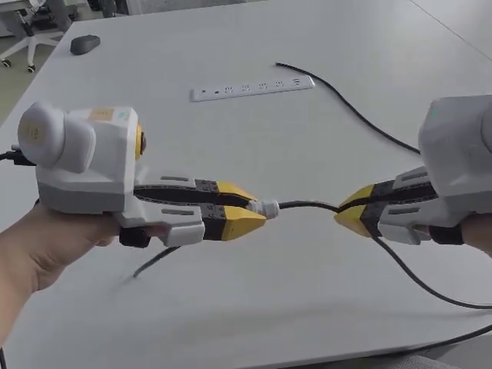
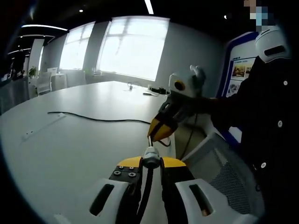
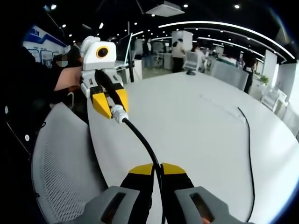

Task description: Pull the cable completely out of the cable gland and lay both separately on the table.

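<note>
**A:** Where is the cable gland?

**B:** Middle of the head view, a little left of centre. The cable gland (image 1: 267,207) is a small white piece pinched at the yellow tips of the left hand-held gripper (image 1: 257,207). It is held above the bench (image 1: 254,146), not lying on it.

**A:** And the cable?

**B:** The black cable (image 1: 307,205) comes out of the gland's right end and spans a short gap in a slight arch. It then enters the right hand-held gripper (image 1: 342,211), whose jaws are pressed together on it. Past those jaws it drops toward the lower right of the frame.

**A:** So the cable is still in the gland?

**B:** Yes. In the left gripper view a black line runs up between the two jaws into the gland at their tips. In the head view a loose black end shows at lower left, below the left hand-held gripper (it looks like the same cable, though the stretch between is hidden).

**A:** How do the two grippers stand to each other?

**B:** Tips facing, near but apart, with only the bare stretch of cable between them. A hand (image 1: 46,238) wraps the left one's body at the left edge.

**A:** Anything else on the bench?

**B:** A white power strip (image 1: 252,88) lies in the upper middle. A black cord (image 1: 346,104) runs from near the strip's right end toward the right edge. A dark mouse (image 1: 84,44) sits in the upper left corner.
</note>
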Demonstrator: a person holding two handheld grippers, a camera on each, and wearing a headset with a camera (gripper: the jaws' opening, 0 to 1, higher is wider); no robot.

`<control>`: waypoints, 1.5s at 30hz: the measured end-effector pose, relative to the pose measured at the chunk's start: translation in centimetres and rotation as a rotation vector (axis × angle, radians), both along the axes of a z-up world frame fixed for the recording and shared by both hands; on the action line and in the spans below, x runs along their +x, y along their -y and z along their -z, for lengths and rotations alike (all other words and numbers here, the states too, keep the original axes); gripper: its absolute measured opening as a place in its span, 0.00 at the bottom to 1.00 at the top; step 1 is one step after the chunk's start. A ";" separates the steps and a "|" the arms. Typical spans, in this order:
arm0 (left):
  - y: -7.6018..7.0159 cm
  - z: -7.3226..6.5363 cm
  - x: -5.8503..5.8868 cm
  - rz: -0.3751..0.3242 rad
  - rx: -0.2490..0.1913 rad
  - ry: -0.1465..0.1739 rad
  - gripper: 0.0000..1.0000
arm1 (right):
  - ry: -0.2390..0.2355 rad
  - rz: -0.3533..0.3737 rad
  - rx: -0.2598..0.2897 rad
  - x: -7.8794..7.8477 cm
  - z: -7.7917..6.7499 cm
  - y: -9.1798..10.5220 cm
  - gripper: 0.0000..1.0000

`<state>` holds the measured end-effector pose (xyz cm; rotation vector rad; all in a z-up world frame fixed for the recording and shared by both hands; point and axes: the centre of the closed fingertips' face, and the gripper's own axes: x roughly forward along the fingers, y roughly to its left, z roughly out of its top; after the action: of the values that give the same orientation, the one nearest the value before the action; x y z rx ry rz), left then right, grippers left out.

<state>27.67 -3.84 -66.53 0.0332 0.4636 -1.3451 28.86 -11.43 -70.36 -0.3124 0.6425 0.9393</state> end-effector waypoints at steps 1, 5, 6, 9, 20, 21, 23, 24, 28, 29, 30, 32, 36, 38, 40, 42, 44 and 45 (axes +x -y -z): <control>0.0 0.0 0.0 0.000 -0.001 -0.001 0.15 | -0.002 0.006 0.000 0.0 0.1 0.2 0.00; 0.1 0.0 -0.1 0.000 -0.001 0.000 0.15 | -0.016 0.038 -0.002 0.2 0.5 1.0 0.00; 0.1 0.0 -0.1 0.000 0.001 0.001 0.15 | -0.016 0.040 -0.004 0.2 0.5 1.1 0.00; 0.0 0.0 -0.1 -0.002 0.000 0.000 0.15 | -0.029 0.067 -0.010 0.3 1.0 2.0 0.00; -0.1 -0.1 -0.1 -0.003 0.006 0.005 0.15 | -0.055 0.126 -0.053 0.5 2.8 4.6 0.00; -0.1 -0.1 -0.1 -0.003 0.006 0.004 0.15 | -0.058 0.129 -0.053 0.5 2.9 4.7 0.00; -0.2 -0.1 -0.1 -0.005 0.007 0.005 0.15 | -0.062 0.139 -0.057 0.6 3.1 5.1 0.00; -0.2 -0.1 -0.1 -0.005 0.006 0.004 0.15 | -0.069 0.140 -0.058 0.5 3.2 5.2 0.00; -0.2 0.0 -0.1 -0.002 0.014 0.008 0.15 | -0.068 0.144 -0.046 0.5 3.2 5.2 0.00; -0.2 0.0 -0.1 -0.001 0.017 0.007 0.15 | -0.065 0.146 -0.046 0.6 3.2 5.2 0.00; -0.2 0.0 -0.1 -0.001 0.017 0.008 0.15 | -0.059 0.139 -0.050 0.6 3.2 5.1 0.00; -0.2 0.0 0.1 -0.007 0.017 0.009 0.15 | -0.044 0.132 -0.059 0.7 3.1 5.1 0.01; -0.3 -0.1 0.1 -0.008 0.014 0.013 0.15 | -0.032 0.121 -0.059 0.7 2.9 5.0 0.08; -0.3 -0.1 0.3 -0.014 0.017 0.018 0.15 | -0.046 0.119 -0.049 0.6 2.8 4.6 0.12; -0.3 -0.1 0.3 -0.017 0.016 0.022 0.15 | -0.036 0.097 -0.056 0.4 2.6 4.1 0.12; -0.2 0.0 0.3 -0.016 0.018 0.022 0.15 | -0.033 0.090 -0.045 0.2 2.2 3.5 0.15; -0.3 0.0 0.3 -0.018 0.018 0.019 0.15 | -0.019 0.065 -0.030 0.0 1.4 2.5 0.18; -0.3 0.0 0.4 -0.019 0.018 0.023 0.15 | -0.009 0.053 -0.026 0.0 1.1 2.1 0.18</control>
<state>28.04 -3.55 -66.49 0.0589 0.4559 -1.3202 28.86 -13.52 -71.43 -0.3134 0.6690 0.8825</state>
